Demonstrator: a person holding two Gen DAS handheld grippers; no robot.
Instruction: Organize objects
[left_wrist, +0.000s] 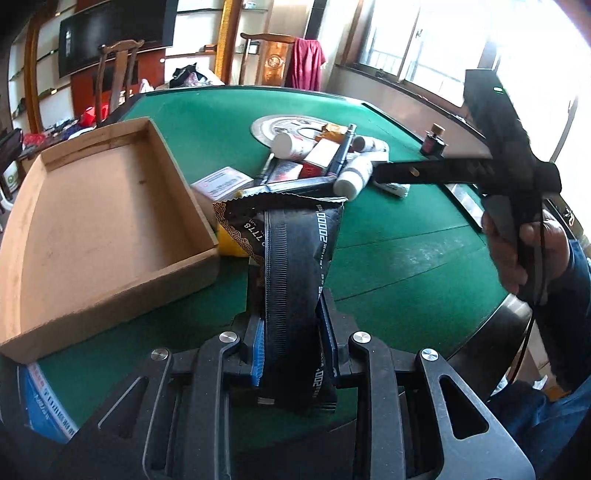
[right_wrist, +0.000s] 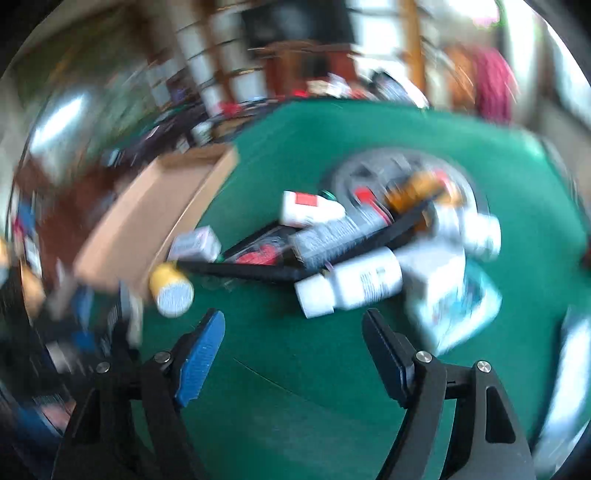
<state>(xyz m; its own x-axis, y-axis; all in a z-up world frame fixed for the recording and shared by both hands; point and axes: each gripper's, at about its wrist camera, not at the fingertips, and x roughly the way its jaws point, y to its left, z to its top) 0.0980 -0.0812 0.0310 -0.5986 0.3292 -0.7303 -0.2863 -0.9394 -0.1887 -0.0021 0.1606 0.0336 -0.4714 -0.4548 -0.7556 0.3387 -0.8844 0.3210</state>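
Black foil sachets and white plastic bottles are what you are sorting, and one black foil sachet with white print (left_wrist: 295, 280) is pinched upright between the blue pads of your left claw (left_wrist: 295, 354), its crimped top edge pointing away from you. Just left of that claw sits the shallow brown cardboard tray (left_wrist: 92, 236), open and resting on the green felt bench (left_wrist: 399, 266). Ahead of the sachet, beyond its top edge, lies the heap: a white plastic bottle on its side (left_wrist: 352, 177), small red-and-white cartons (left_wrist: 321, 155), a long black strip (left_wrist: 295, 184) and more bottles piled over a round grey disc (left_wrist: 280, 125). Your right hand (left_wrist: 524, 251) grips the other tool at the right, its long black finger reaching toward the heap. Your right claw (right_wrist: 293, 354) stands spread with nothing between its pads, above bare felt; the view from it is blurred. Ahead of it lies a white bottle (right_wrist: 351, 284), and to its front left a yellow bottle with a pale cap (right_wrist: 170, 288) beside the tray's corner.
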